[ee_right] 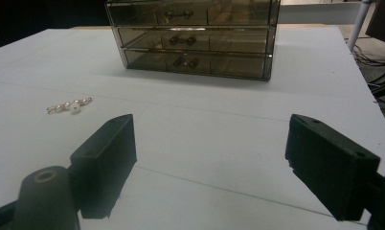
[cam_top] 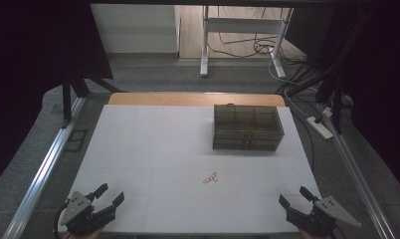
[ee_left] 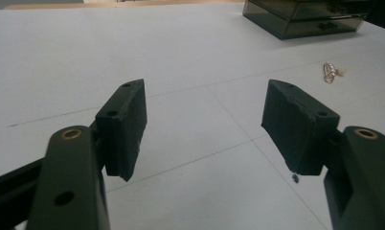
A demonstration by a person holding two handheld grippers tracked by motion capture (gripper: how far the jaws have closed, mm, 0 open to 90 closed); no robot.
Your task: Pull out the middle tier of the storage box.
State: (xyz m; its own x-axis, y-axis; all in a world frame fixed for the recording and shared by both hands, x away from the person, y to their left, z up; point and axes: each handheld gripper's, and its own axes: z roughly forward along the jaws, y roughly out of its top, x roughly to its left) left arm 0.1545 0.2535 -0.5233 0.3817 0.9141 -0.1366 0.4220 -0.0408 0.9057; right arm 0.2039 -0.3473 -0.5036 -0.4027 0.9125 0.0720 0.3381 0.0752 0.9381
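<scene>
Pearl bracelet (cam_top: 210,178) lies untouched at centre frame on the tabletop (cam_top: 153,144); drawer box (cam_top: 247,127) shut; both claws, left claw (cam_top: 106,195) and right claw (cam_top: 294,196), gape empty.

Left gripper (cam_top: 109,194) low, jaws apart; right gripper (cam_top: 295,195) alike — nothing held.

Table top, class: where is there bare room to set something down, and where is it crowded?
Bare: the whole left half of the table, and the strip between both grippers. Occupied: the drawer box at the far right, and the small bead piece in front of it.
</scene>
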